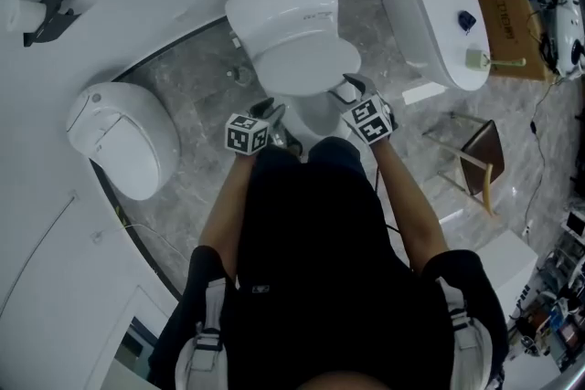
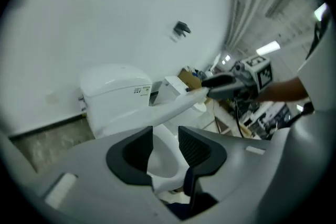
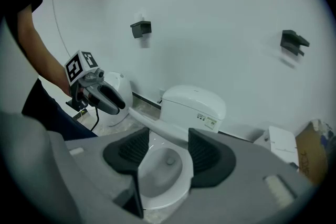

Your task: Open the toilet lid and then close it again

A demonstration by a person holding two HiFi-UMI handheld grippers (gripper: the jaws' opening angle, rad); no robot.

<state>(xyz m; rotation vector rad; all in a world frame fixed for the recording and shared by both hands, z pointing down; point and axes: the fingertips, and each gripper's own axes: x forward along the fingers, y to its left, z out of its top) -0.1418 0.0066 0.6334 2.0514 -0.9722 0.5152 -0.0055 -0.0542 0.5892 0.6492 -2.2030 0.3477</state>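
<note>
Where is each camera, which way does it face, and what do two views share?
Head view: on the head, steeply down at the toilet; torso, arms show.
Left gripper view: past own jaws, across the lid to the right gripper.
Right gripper view: past own jaws, over the bowl to the left gripper.
Shared: lid.

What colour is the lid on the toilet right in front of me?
The lid is plain glossy white, with no pattern. It shows best in the head view.

No wording is legible: the small label [image 3: 210, 122] on the toilet tank [image 3: 184, 102] and the dark print on the cardboard box [image 1: 503, 6] are too small to read
</note>
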